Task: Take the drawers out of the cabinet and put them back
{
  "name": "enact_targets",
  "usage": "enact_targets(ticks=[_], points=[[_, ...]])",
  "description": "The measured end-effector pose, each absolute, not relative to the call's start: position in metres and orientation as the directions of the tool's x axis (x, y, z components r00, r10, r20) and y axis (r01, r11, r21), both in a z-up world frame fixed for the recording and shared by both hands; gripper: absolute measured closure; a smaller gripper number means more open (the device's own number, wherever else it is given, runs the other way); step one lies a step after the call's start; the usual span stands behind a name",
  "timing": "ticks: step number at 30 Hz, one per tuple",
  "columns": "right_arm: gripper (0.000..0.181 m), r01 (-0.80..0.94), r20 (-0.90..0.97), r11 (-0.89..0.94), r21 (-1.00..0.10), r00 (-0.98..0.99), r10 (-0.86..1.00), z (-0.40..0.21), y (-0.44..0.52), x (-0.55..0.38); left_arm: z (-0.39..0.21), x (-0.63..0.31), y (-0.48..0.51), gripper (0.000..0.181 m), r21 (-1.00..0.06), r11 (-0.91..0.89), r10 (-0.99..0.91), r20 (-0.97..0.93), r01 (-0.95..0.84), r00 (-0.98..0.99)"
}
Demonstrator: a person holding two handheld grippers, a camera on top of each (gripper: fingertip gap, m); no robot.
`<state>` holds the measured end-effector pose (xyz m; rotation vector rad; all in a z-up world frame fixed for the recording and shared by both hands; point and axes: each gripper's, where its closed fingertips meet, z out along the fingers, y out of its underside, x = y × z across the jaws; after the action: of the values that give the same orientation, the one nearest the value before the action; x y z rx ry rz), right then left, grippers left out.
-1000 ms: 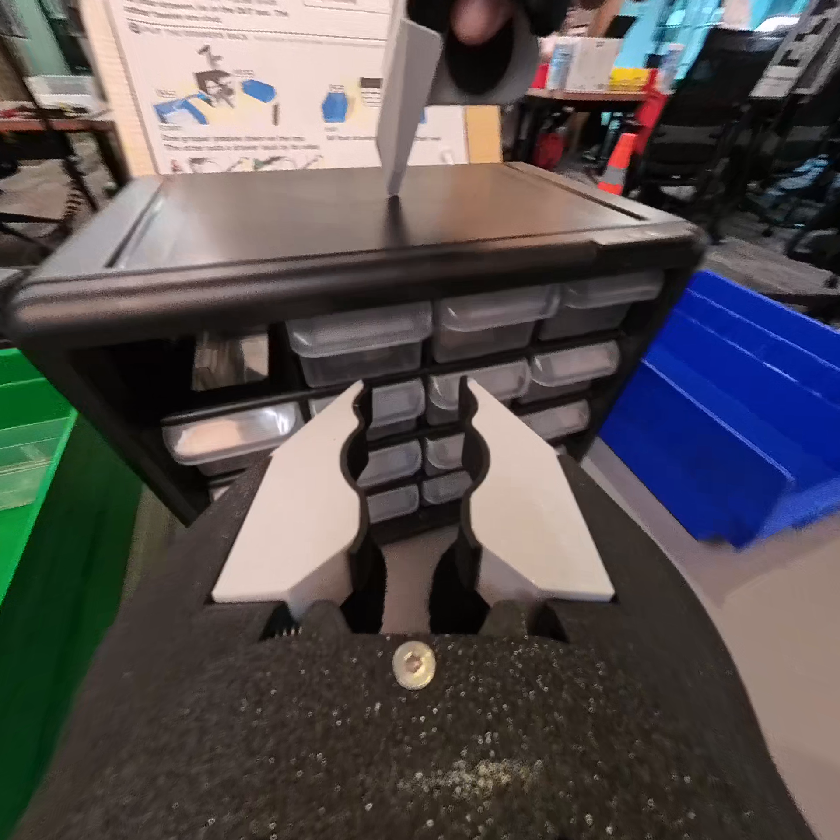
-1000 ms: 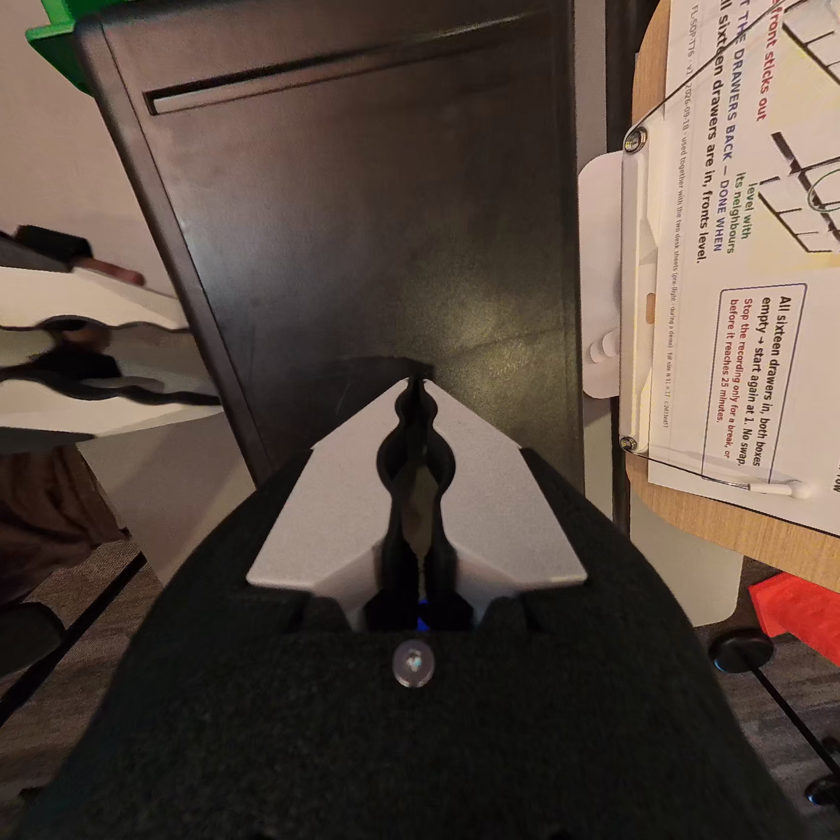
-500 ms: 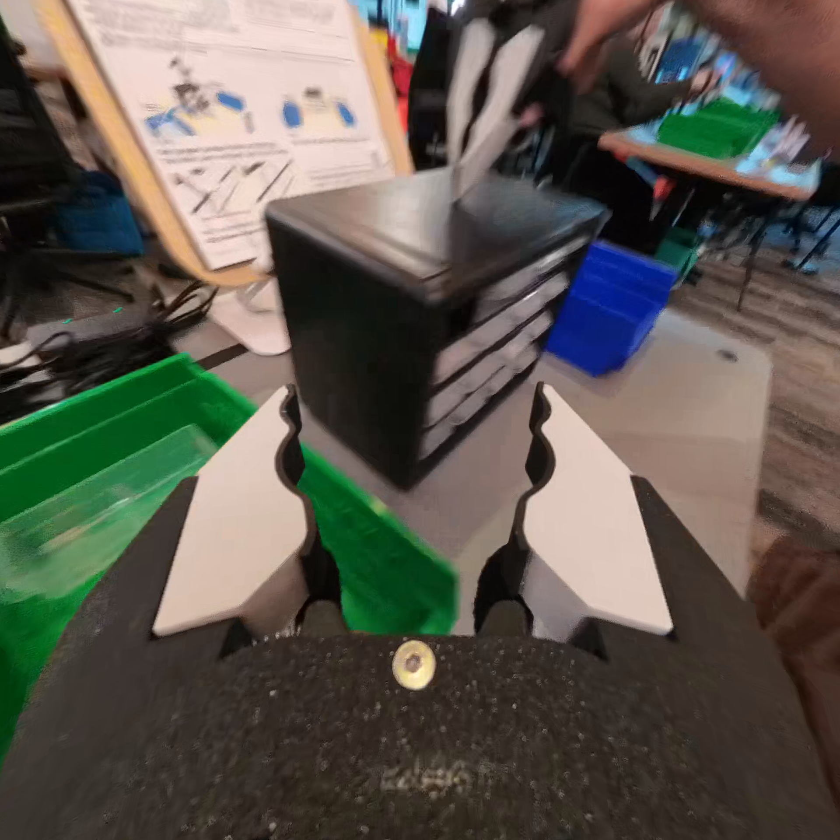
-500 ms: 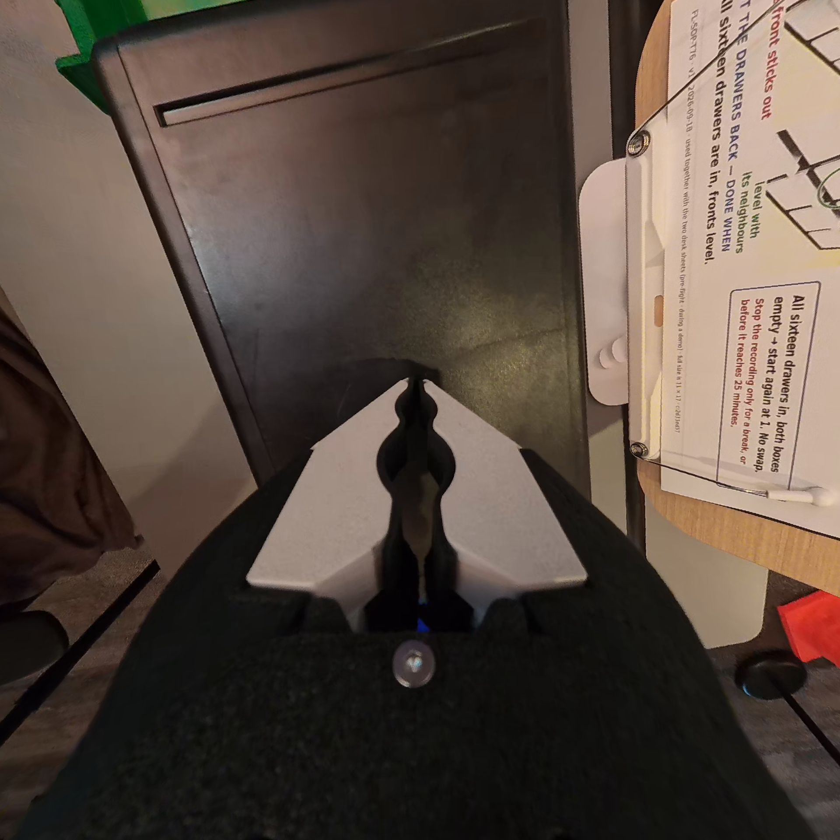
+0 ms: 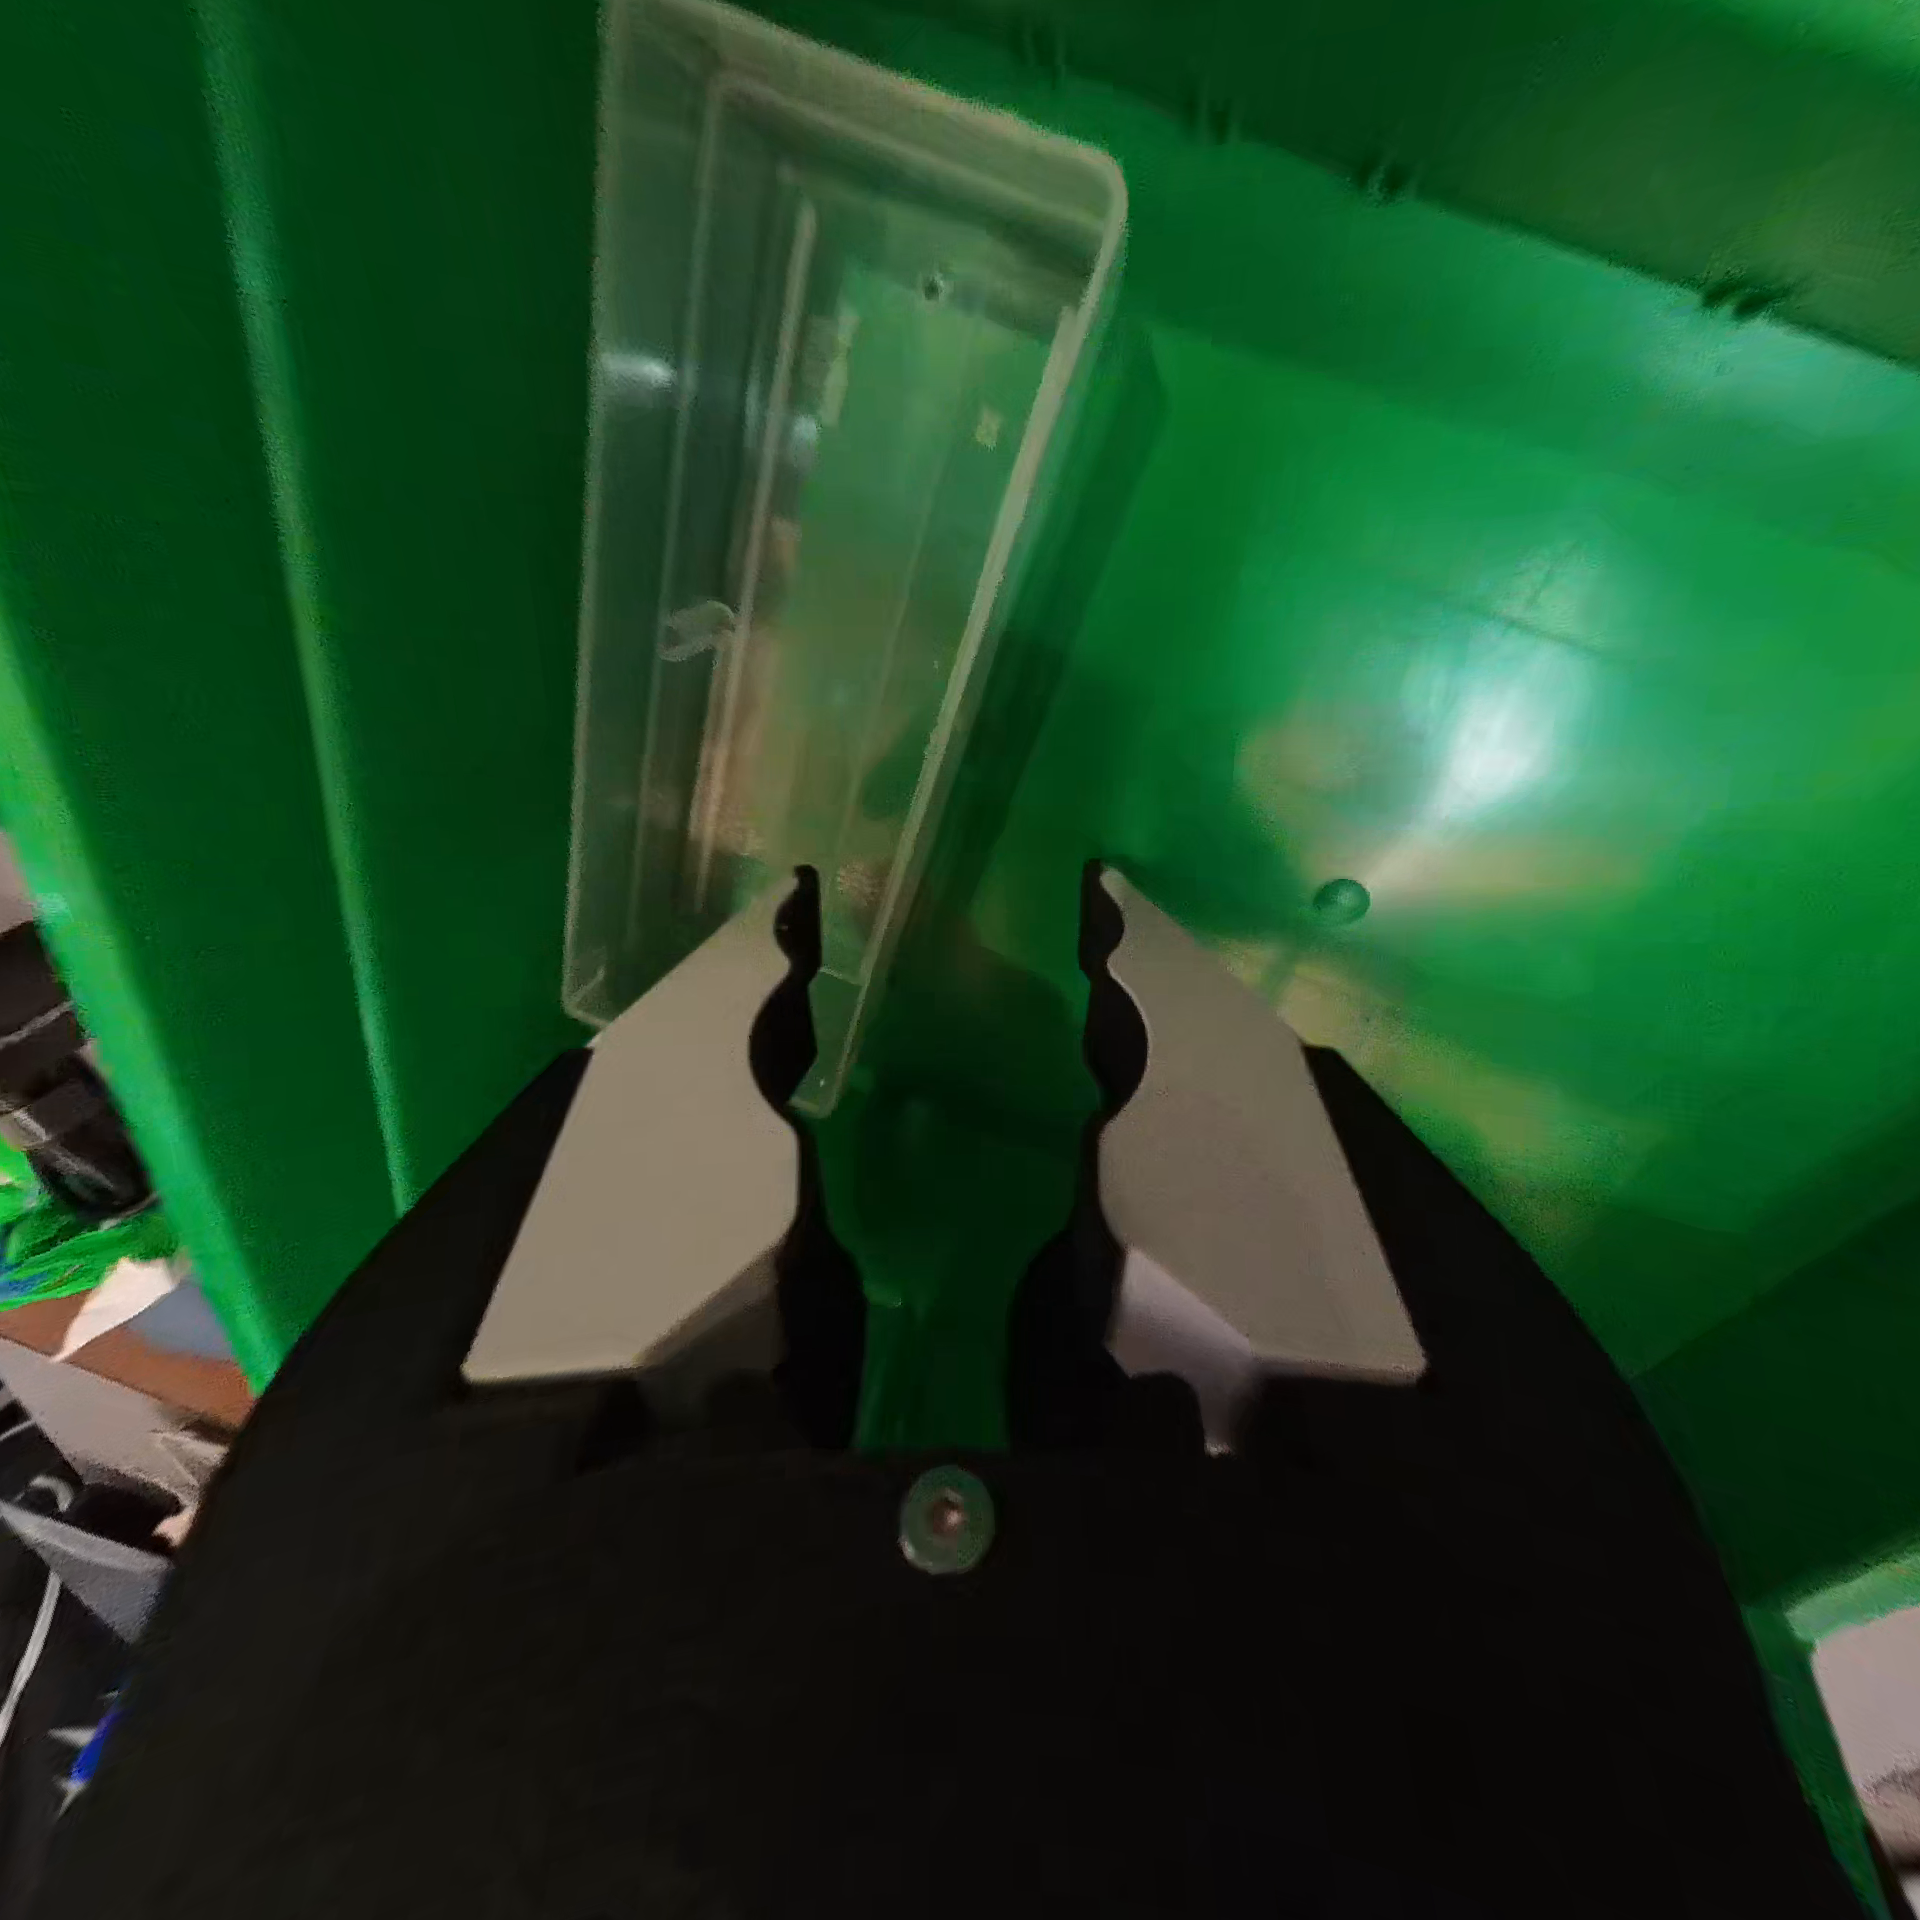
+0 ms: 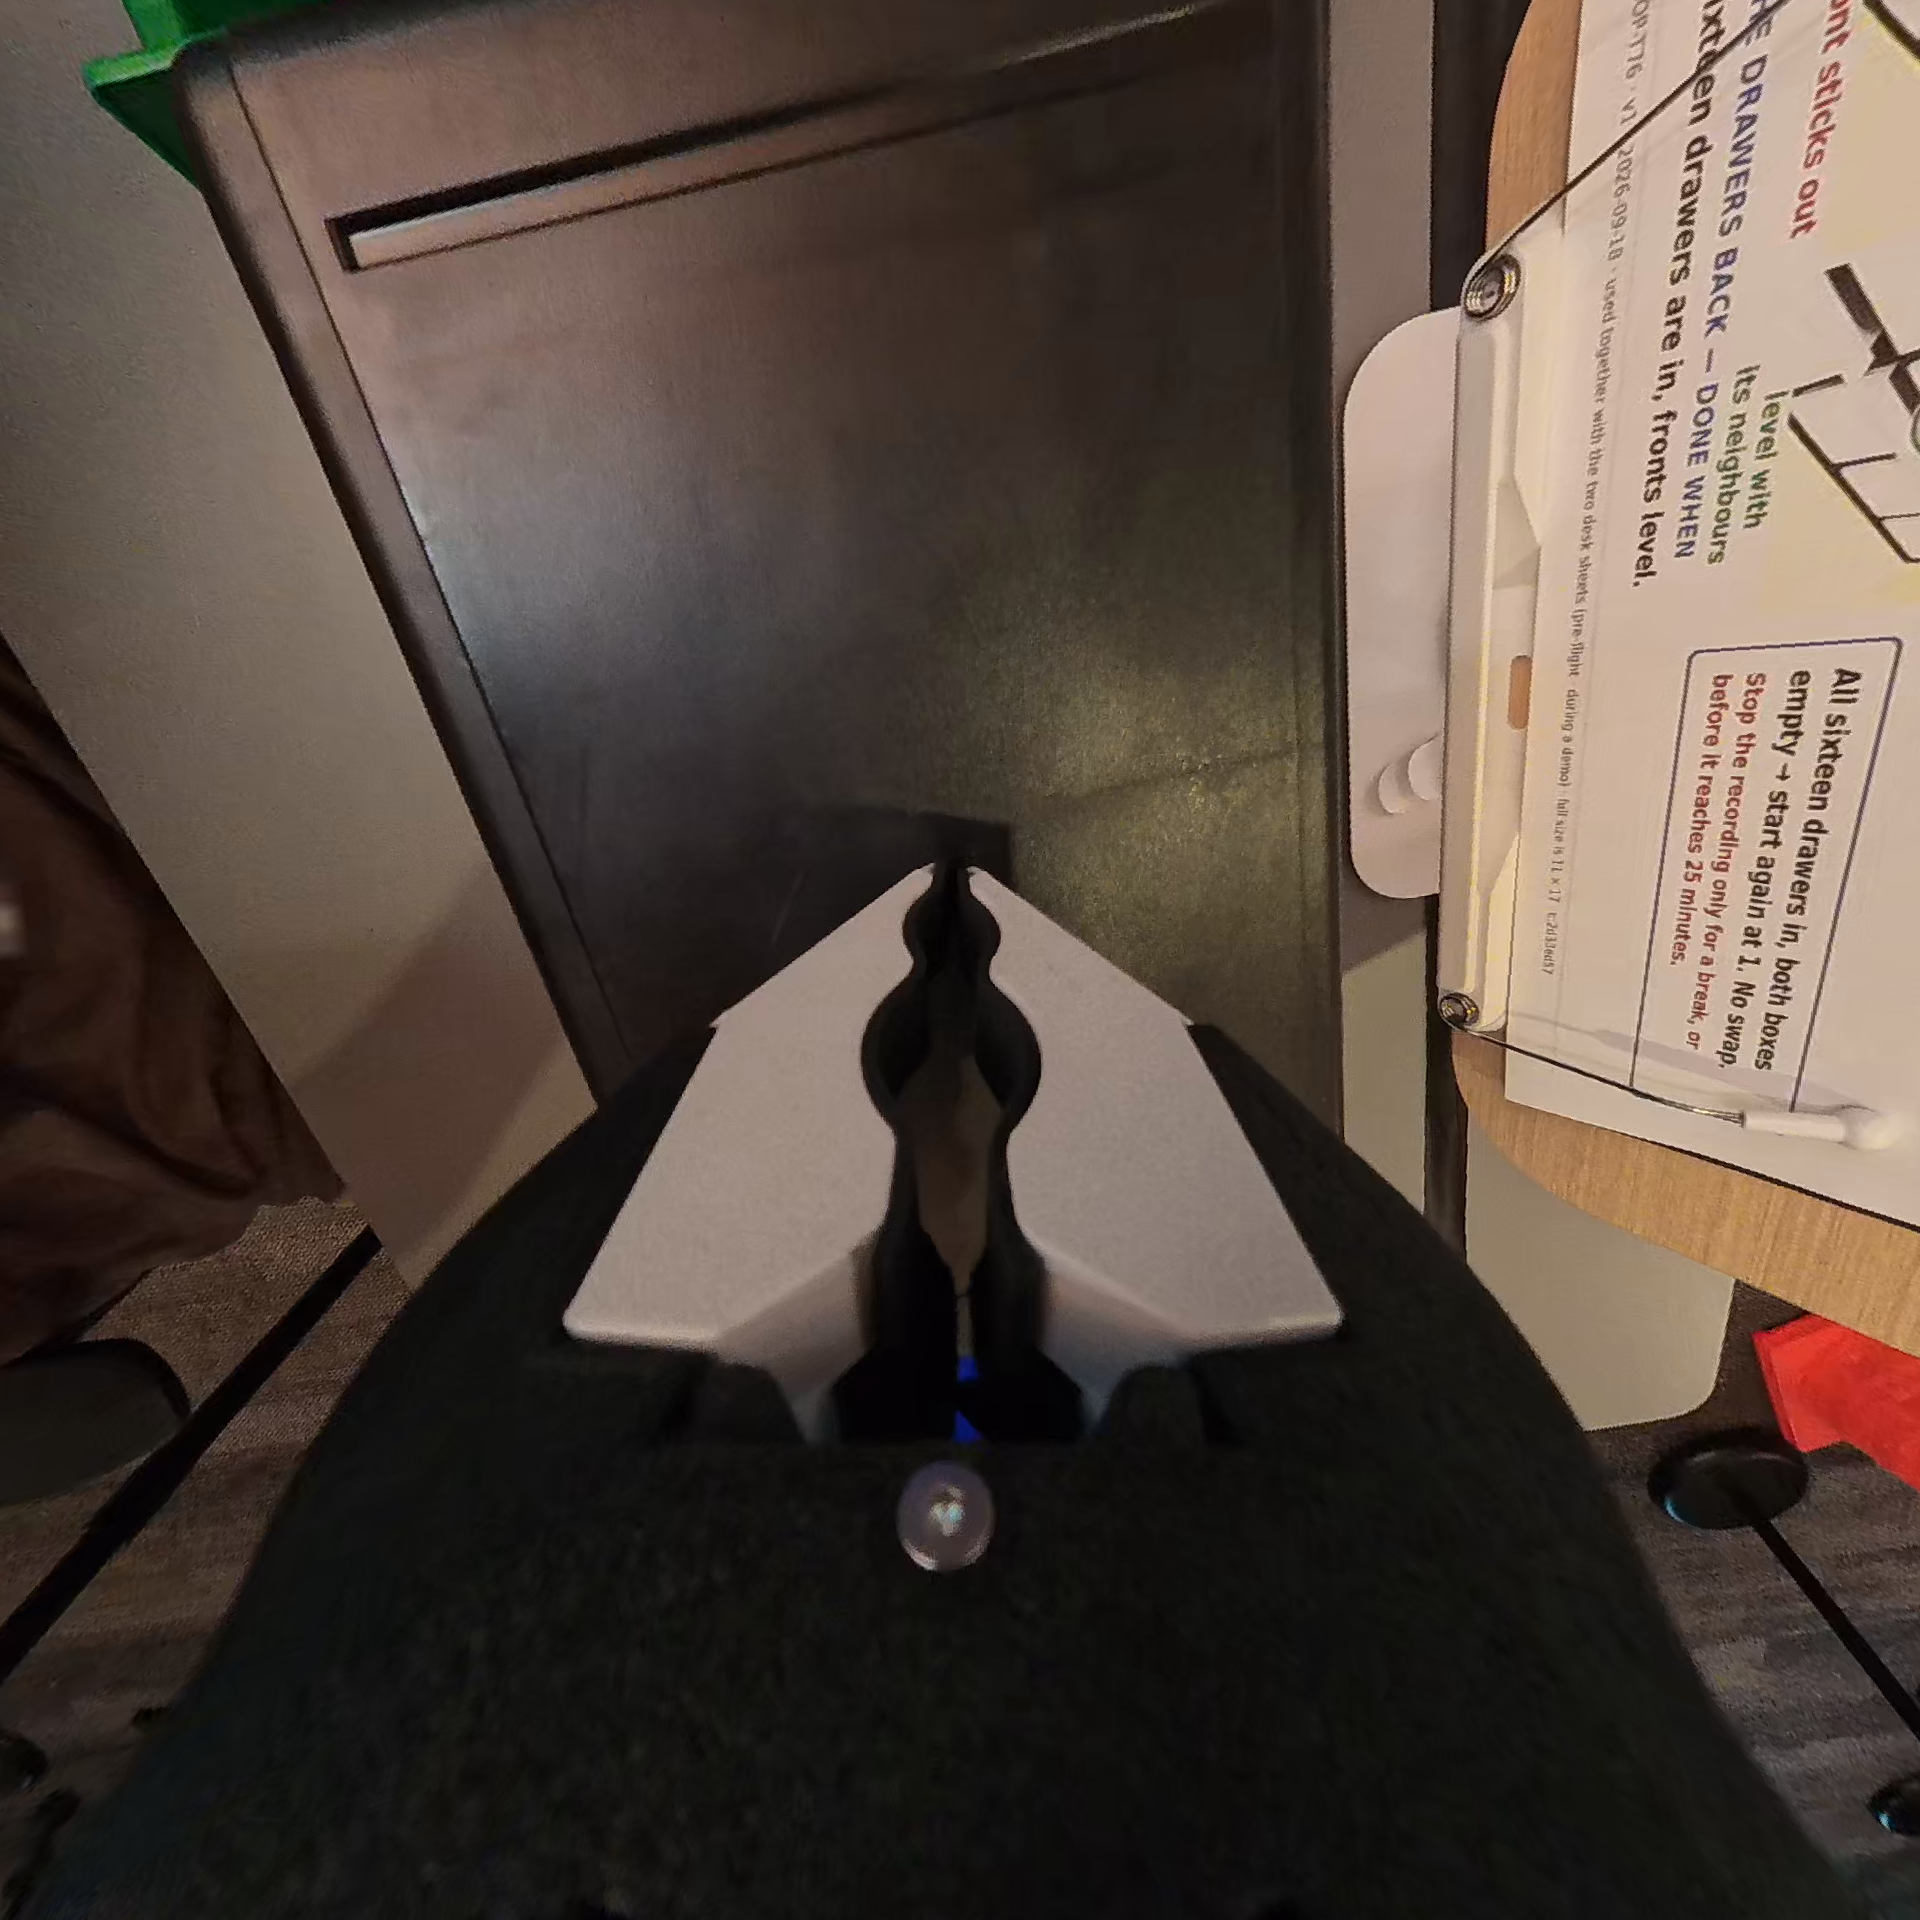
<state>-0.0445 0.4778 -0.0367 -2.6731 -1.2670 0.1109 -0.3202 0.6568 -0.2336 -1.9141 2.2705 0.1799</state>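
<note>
Your left claw point(image 5: 945, 935) gapes over a clear drawer point(image 5: 821, 540) lying inside the green bin point(image 5: 1455, 520), ungrasped, while your right claw point(image 6: 954, 883), pinched empty, rests on the cabinet point(image 6: 831, 468).

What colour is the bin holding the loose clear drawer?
Bright green: the bin surrounds the clear drawer. It shows best in the left wrist view.

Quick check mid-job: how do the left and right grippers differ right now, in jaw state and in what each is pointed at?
The left gripper has its jaws spread apart; the right gripper has its jaws closed together, holding nothing. The left points into the green bin, at the clear drawer there; the right rests its tips on the black cabinet. Both share white fingers on black bodies.
</note>
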Motion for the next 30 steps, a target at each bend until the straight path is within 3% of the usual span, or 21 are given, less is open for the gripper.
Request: enact_targets(ticks=[2,5,12,14,17,20,28,30], points=[[0.181,0.761,0.008,-0.619,-0.196,0.632,0.775,-0.037,0.478,-0.045,-0.242,-0.326,0.654,0.146,0.031,0.182,-0.966,-0.179,-0.983,-0.185],[0.181,0.763,0.008,-0.614,-0.202,0.628,0.778,-0.037,0.478,-0.045,-0.241,-0.324,0.64,0.179,0.005,0.195,-0.971,-0.14,-0.981,-0.194],[0.181,0.774,0.013,-0.603,-0.195,0.616,0.787,-0.037,0.478,-0.045,-0.242,-0.338,0.601,0.18,0.052,0.18,-0.97,-0.157,-0.982,-0.186],[0.181,0.774,0.016,-0.602,-0.198,0.616,0.787,-0.037,0.478,-0.045,-0.24,-0.336,0.591,0.164,0.014,0.121,-0.982,-0.147,-0.993,-0.122],[0.181,0.77,0.02,-0.603,-0.208,0.62,0.785,-0.036,0.478,-0.045,-0.224,-0.323,0.582,0.139,-0.153,0.018,-0.995,-0.098,-0.988,-0.003],[0.181,0.768,0.026,-0.604,-0.213,0.622,0.782,-0.036,0.478,-0.045,-0.206,-0.321,0.589,0.102,-0.244,-0.066,-0.993,-0.08,-0.968,0.088],[0.181,0.765,0.028,-0.612,-0.199,0.629,0.777,-0.036,0.478,-0.045,-0.207,-0.326,0.623,0.037,-0.197,-0.149,-0.97,-0.163,-0.969,0.182],[0.181,0.766,0.031,-0.613,-0.195,0.629,0.777,-0.036,0.478,-0.045,-0.21,-0.32,0.62,0.043,-0.208,-0.132,-0.979,-0.129,-0.969,0.161]])
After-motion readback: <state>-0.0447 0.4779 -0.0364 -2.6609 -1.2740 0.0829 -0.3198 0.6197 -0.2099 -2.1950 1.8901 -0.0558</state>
